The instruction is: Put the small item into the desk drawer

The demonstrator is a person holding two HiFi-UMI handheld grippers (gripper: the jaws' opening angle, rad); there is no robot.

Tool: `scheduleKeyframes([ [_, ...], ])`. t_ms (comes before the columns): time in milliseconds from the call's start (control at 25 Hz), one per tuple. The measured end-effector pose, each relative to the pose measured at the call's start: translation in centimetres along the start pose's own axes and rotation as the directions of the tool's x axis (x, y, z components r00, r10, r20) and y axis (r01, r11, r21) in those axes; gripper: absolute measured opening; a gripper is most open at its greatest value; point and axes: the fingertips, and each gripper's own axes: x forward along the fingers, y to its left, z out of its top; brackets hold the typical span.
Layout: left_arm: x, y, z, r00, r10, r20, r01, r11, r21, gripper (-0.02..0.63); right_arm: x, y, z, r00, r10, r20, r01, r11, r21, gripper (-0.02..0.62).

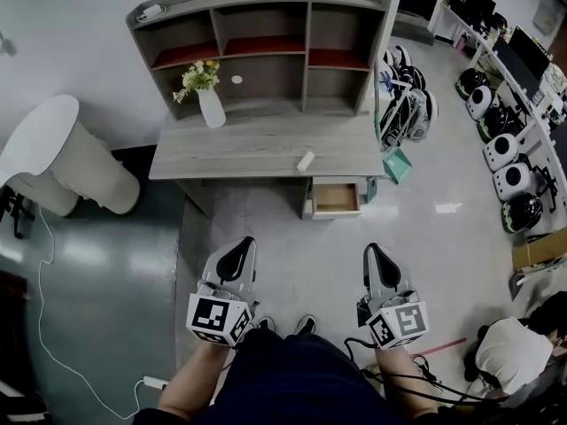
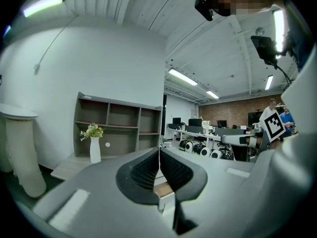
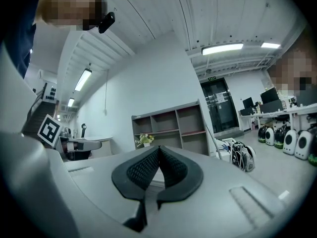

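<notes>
The small white oblong item [image 1: 305,161] looks light and stiff; I'd pinch it across its narrow sides. The left gripper [image 1: 241,246] and right gripper [image 1: 376,253] are closed and empty.

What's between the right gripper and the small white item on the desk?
Head view: from the right gripper, bare floor, then the open drawer, then the small white item.

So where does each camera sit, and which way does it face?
Head view: on the person's head, steeply down at the desk, open drawer, left gripper, right gripper, forearms, shoes.
Left gripper view: on that gripper, along its shut jaws towards the shelf.
Right gripper view: likewise, jaws shut.
All share shelf and vase.
</notes>
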Motion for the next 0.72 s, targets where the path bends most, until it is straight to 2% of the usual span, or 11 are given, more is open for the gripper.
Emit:
scheduleKeyframes([
  [320,0.1,-1.3,-0.5,0.998,0.057,-0.008,-0.057,0.998,0.014,0.008,0.4,-1.3,-0.9,0.998,0.059,-0.025,-0.058,0.998,0.023,0.006],
  [720,4.0,0.5,-0.1,0.999,0.047,-0.010,-0.047,0.999,0.011,0.008,4.2,-2.6,-0.8,0.997,0.061,-0.042,-0.060,0.998,0.016,0.006],
])
